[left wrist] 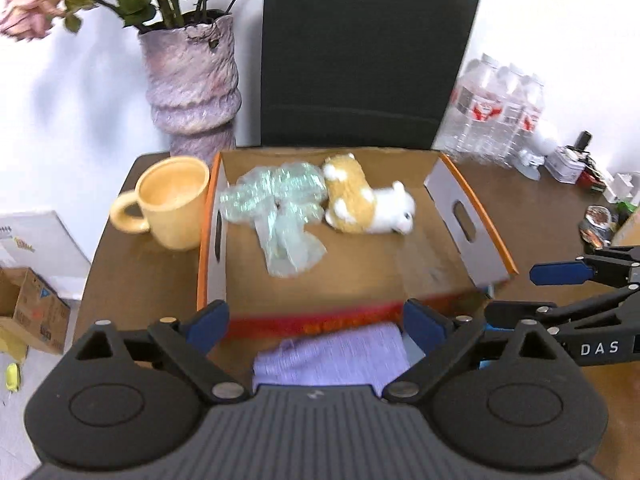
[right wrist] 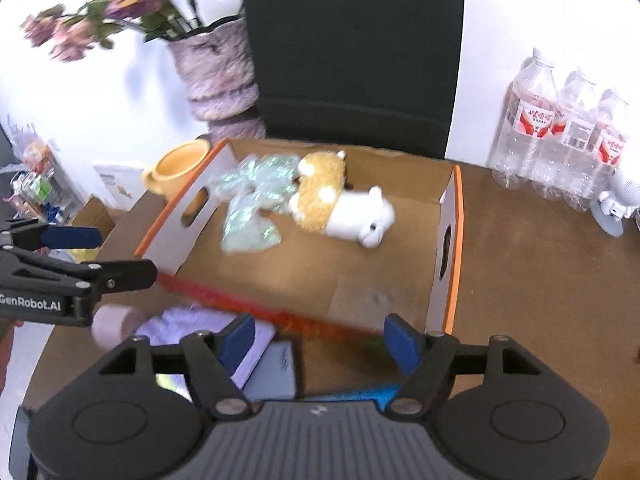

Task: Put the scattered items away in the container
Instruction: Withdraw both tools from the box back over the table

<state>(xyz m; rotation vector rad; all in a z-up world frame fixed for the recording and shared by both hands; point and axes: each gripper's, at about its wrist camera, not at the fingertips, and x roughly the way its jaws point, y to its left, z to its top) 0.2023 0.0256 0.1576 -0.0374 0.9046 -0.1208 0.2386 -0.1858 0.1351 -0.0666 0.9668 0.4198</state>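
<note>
The left hand-held gripper (left wrist: 316,320) fills the bottom of its own view, tilted downward toward the near red edge of the cardboard box (left wrist: 472,248), its blue pads spread wide with nothing between them. Below the gap lies a lilac cloth (left wrist: 332,356) on the brown surface (left wrist: 136,280), outside the box. The right hand-held gripper (right wrist: 320,340) points down the same way, low in its frame, jaws parted to a moderate width and empty (the blur makes the pads soft-edged). In the left view it shows at the right edge (left wrist: 560,292); in the right view the left one shows at the left edge (right wrist: 80,256).

Inside the box, in the middle of both frames, a tan and white plush toy (left wrist: 364,204) lies on its side, touching a crumpled clear plastic wrap (left wrist: 280,208) to its left. A yellow mug (left wrist: 172,204) stands just beside the box's left wall, with a mauve vase (left wrist: 192,80) behind it. Water bottles (right wrist: 560,132) stand at the upper right. A grey booklet (right wrist: 276,368) lies near the cloth.
</note>
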